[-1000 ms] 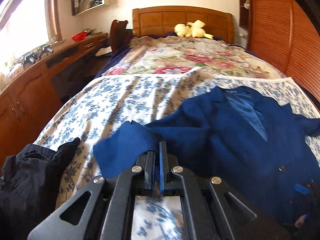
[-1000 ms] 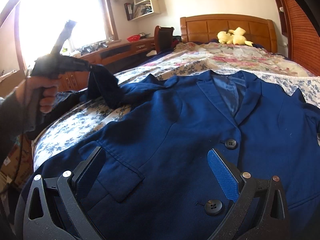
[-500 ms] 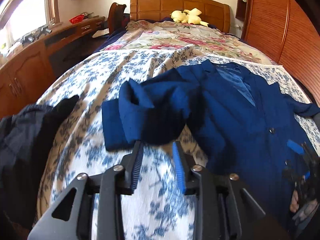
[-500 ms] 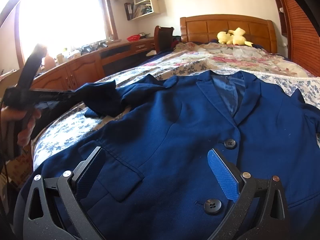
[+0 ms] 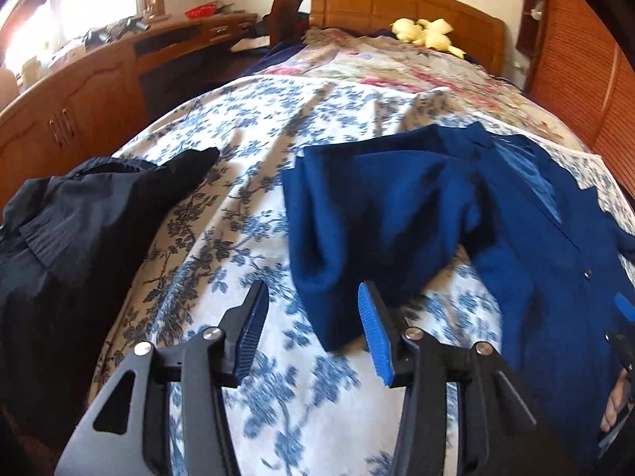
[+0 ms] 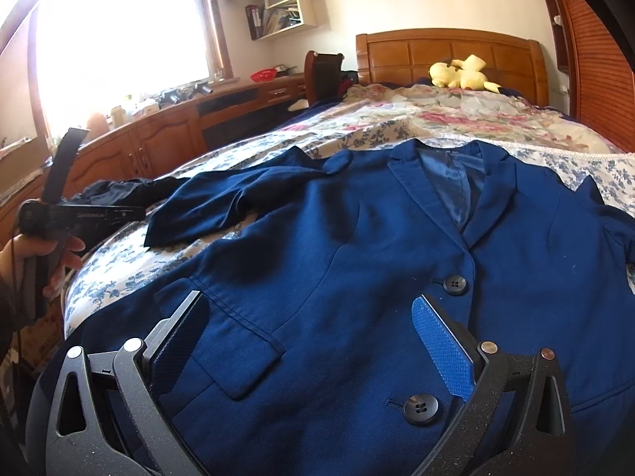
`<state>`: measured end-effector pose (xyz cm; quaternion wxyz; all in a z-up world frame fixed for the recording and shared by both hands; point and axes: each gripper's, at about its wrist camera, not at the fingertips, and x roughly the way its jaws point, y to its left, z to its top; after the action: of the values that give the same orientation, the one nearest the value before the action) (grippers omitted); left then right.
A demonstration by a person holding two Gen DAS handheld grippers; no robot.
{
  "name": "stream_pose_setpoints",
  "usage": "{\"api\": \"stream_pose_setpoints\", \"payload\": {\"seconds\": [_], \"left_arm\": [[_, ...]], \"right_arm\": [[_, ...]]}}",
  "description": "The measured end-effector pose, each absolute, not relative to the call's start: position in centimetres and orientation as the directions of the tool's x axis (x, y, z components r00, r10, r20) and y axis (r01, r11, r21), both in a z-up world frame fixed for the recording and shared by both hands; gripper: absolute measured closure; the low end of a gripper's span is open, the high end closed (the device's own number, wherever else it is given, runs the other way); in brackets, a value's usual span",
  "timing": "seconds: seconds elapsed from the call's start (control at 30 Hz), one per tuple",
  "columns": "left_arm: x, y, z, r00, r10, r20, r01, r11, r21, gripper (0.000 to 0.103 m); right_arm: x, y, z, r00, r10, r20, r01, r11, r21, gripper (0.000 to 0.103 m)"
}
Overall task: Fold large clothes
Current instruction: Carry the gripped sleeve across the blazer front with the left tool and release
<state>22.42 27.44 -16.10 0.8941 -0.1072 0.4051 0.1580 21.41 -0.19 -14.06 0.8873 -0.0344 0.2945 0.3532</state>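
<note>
Blue jacket (image 6: 357,277) lies front up on the floral bed (image 5: 246,150), its sleeve (image 5: 357,218) flung out sideways. Your left gripper (image 5: 313,325) is opening; the cuff sits just ahead of its pads, nothing pinched. Your right gripper (image 6: 313,341) hovers wide over the jacket's hem, holding nothing. To fold the sleeve well, flatten its bunched cloth first, then carry the cuff across the chest. The far sleeve (image 6: 619,230) is cut off at the edge. A dark garment (image 5: 79,230) lies beside, its shape unclear.
</note>
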Motion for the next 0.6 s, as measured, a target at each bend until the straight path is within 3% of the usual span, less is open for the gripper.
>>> {"api": "stream_pose_setpoints", "payload": {"seconds": [0.47,0.53,0.6], "left_arm": [[27.2,28.1,-18.7,0.567,0.172,-0.806,-0.391,0.917,-0.079,0.058],[27.9,27.6,-18.7,0.541,0.191,-0.819,-0.391,0.919,-0.044,0.072],[28.3,27.2,-18.1,0.543,0.175,-0.821,-0.393,0.917,-0.064,0.095]], "right_arm": [[21.2,-0.3,-14.0,0.591,0.584,-0.556,-0.630,0.765,0.133,0.000],[20.7,-0.7,-13.7,0.602,0.565,-0.564,-0.625,0.773,0.108,0.000],[19.8,-1.2,-13.3,0.610,0.559,-0.562,-0.628,0.773,0.087,0.000]]}}
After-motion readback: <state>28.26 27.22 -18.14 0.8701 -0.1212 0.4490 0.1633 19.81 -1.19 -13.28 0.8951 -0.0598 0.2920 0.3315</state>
